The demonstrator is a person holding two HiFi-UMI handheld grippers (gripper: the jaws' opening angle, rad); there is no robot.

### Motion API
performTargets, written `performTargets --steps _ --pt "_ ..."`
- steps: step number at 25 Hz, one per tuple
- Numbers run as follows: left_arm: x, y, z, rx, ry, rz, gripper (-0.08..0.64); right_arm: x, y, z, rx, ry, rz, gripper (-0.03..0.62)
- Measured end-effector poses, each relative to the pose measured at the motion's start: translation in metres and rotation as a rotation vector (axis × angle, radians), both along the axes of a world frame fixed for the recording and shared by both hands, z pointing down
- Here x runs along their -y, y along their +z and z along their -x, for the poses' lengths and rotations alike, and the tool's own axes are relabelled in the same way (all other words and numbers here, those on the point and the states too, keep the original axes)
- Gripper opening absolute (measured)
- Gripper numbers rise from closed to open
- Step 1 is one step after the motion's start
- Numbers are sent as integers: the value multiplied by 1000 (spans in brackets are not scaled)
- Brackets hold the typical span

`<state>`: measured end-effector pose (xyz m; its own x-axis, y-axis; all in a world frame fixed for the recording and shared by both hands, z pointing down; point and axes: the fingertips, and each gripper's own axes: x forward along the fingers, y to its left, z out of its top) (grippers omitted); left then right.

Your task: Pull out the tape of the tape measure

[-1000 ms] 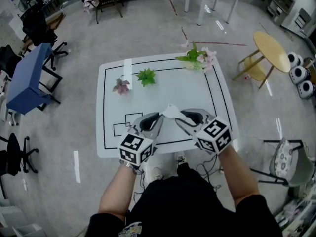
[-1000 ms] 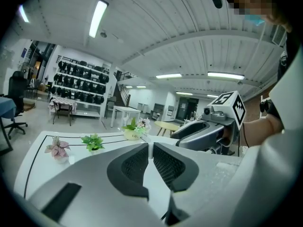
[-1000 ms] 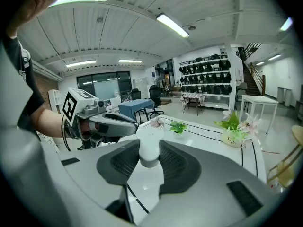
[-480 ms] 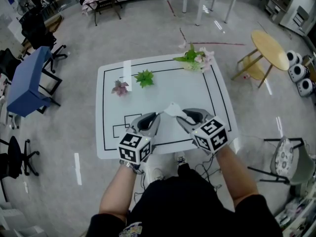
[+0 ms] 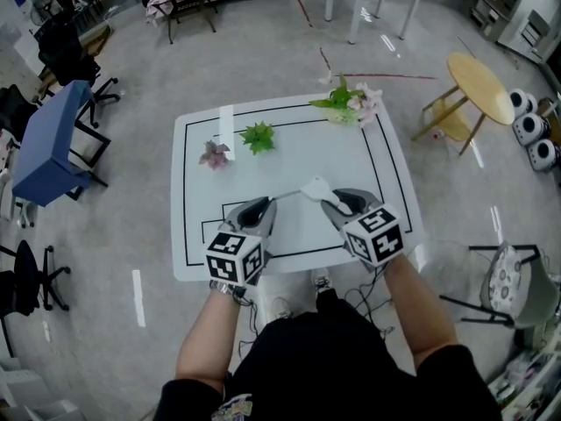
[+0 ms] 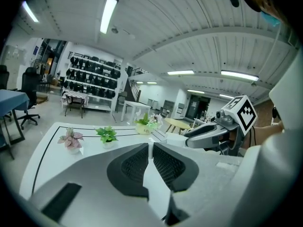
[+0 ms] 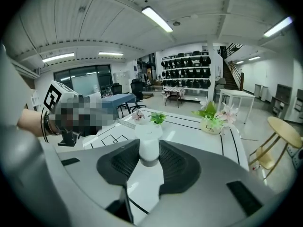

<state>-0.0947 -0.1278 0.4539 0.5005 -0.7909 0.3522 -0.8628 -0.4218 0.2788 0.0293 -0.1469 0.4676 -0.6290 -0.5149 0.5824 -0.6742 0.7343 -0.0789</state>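
The right hand-held gripper [image 5: 336, 200] clamps the tape measure [image 5: 314, 186] above the near counter [image 5: 351, 147]. The left hand-held gripper [image 5: 261, 209] pinches its tape [image 5: 287, 195], only slightly drawn out; most pulling is left.

Gap between the left gripper [image 5: 261, 207] and the right gripper [image 5: 337, 201] is widened in the head view: a second ago the two sets of jaw tips are almost met at the small white plastic tape measure case [image 5: 316, 186], now they are set clearly apart. Left gripper is shifted left, away from the case. Case, clamped in the right gripper, is carried slightly right and toward the far side of the table. A thin white tape strip [image 5: 287, 196] is now exposed between case and left jaw tips, stretched nearly straight; earlier no such length is seen, half a second ago only a short stub.
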Motion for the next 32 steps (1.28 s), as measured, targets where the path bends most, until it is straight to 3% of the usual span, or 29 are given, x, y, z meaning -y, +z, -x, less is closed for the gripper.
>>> performTargets --steps 13,28,32 --pt "7 0 28 18 -89 33 34 11 5 -22 6 80 24 126" --pt "4 0 41 40 -132 50 34 14 5 -47 11 135 35 126" --pt "4 6 55 35 -185 73 34 18 7 -55 -7 155 28 126"
